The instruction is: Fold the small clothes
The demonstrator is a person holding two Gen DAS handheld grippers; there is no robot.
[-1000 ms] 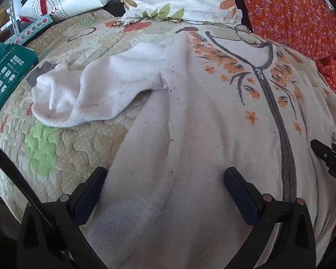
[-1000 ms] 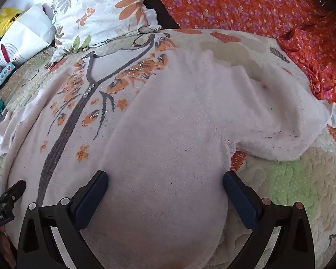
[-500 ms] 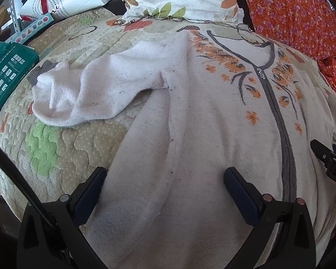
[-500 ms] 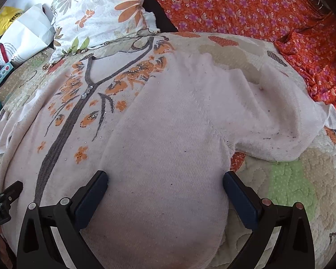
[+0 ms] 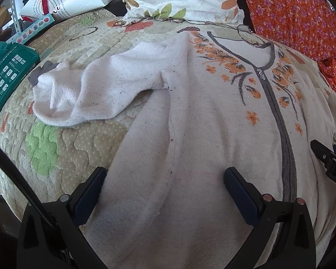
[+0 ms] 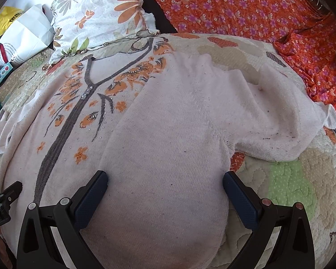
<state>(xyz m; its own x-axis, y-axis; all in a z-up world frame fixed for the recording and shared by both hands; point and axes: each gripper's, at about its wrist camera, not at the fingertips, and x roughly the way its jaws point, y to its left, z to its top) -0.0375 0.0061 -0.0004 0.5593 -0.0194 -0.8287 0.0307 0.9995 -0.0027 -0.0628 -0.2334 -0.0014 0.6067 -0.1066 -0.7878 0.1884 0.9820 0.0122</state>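
bright, even daylight is falling across both views, casting only soft shadows under the cardigan (image 5: 212, 123) sleeves. fisheye distortion is bulging the quilt (image 6: 291, 179) and darkening the corners. focus is staying sharp, with no glare showing.

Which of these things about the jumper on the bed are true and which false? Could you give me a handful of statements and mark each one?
1. The pale cardigan lies spread face up on the quilt. True.
2. The left tongs are clamped shut on the hem. False: their jaws stand wide open over the fabric, holding nothing.
3. The cardigan's orange flowers flank a grey placket. True.
4. Both sleeves are folded across the chest. False: each sleeve lies out to its side on the quilt.
5. The right tongs are open. True.
6. A blue striped pillow sits beyond the collar. False: the pillow is white with orange flowers.
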